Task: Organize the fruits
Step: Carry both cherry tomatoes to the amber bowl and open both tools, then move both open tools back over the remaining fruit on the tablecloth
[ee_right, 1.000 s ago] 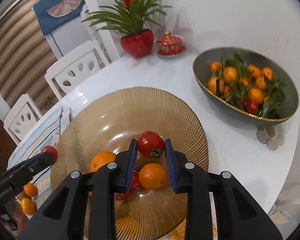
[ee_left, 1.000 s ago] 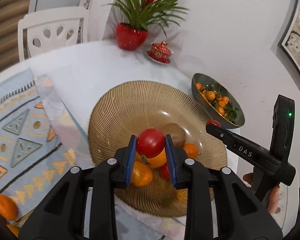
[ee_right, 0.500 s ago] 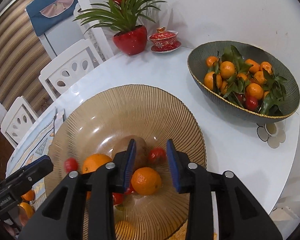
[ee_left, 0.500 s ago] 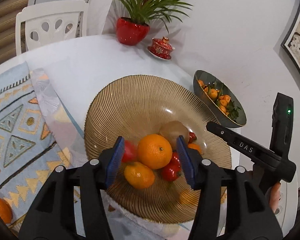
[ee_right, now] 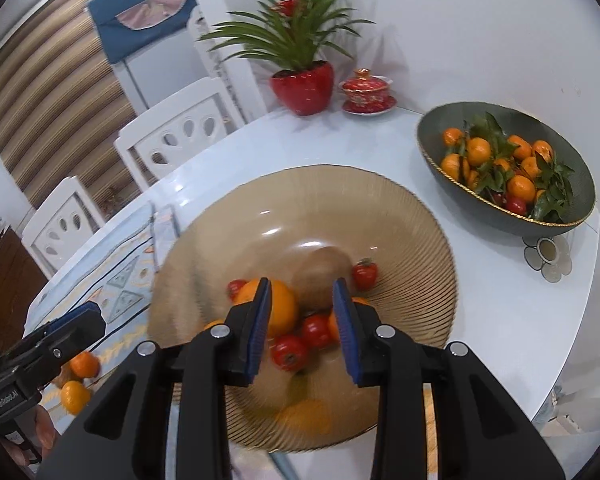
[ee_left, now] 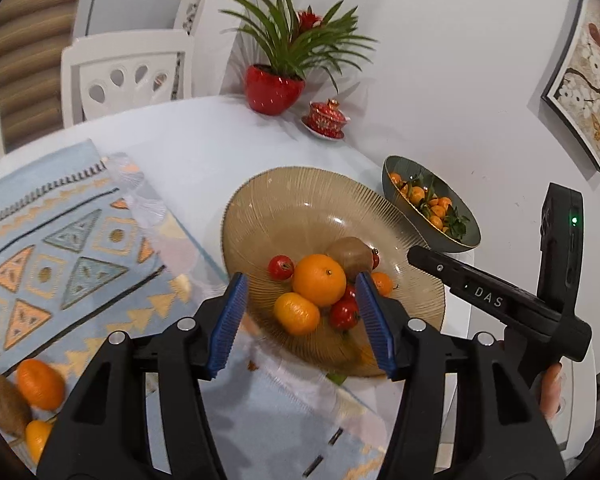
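White walls and white chairs (ee_left: pixel 124 72) frame a round white bench (ee_left: pixel 204 148), partly covered by a pale blue patterned cloth (ee_left: pixel 64 248). At the back of the bench stand a red pot with a spiky green plant (ee_left: pixel 276 88) and, just beside it, a small red lidded cup on a saucer (ee_left: pixel 326 118).

I see my left hand-held gripper (ee_left: pixel 302 316) hovering over the near edge of a wide amber ribbed glass bowl (ee_left: pixel 300 196), its blue-padded fingers (ee_left: pixel 228 316) spread wide apart and holding nothing. Inside the bowl lies a cluster of fruit: a large orange (ee_left: pixel 319 279) in the middle, a brown kiwi (ee_left: pixel 350 256) touching it behind, a small red tomato (ee_left: pixel 281 267) to its left, a mandarin (ee_left: pixel 297 313) in front, and another red tomato (ee_left: pixel 344 314) beside that.

My right hand-held gripper (ee_right: pixel 302 328) hangs above the same bowl — its fingers also apart and empty, with the fruit blurred beneath them.

Farther right on the bench sits a dark green bowl (ee_right: pixel 432 140) filled with leafy mandarins, well apart from the amber one. At the cloth's near left corner rest loose fruits: a mandarin (ee_left: pixel 40 384), a kiwi (ee_left: pixel 6 404), and a smaller orange fruit (ee_left: pixel 36 438).
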A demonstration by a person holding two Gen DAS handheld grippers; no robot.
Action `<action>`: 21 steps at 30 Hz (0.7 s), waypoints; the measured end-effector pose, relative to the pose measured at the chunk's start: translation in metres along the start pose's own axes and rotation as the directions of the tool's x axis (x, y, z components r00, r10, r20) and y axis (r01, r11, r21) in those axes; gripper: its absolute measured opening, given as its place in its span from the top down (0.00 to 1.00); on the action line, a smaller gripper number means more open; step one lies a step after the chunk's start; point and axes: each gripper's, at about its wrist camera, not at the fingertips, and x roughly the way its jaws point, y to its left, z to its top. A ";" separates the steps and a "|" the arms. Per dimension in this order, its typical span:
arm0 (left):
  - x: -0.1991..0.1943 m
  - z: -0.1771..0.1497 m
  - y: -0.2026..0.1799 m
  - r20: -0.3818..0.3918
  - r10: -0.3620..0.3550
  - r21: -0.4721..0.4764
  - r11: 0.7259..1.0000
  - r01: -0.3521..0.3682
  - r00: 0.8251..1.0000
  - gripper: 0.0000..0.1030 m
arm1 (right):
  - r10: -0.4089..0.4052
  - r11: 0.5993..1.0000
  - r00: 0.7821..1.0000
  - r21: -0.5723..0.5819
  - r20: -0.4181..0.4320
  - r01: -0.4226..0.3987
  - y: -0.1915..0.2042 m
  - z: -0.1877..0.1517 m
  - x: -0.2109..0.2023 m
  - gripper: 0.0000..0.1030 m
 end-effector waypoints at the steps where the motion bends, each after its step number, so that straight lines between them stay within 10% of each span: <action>1: -0.005 -0.001 0.001 0.006 0.003 0.003 1.000 -0.003 1.000 0.44 | 0.006 1.000 1.000 -0.009 0.003 -0.006 0.005 -0.001 -0.003 0.67; 21: -0.159 -0.045 0.101 0.192 0.180 -0.132 0.979 -0.157 0.965 0.38 | 0.160 0.951 0.986 -0.258 -0.053 -0.168 0.166 -0.048 -0.021 0.64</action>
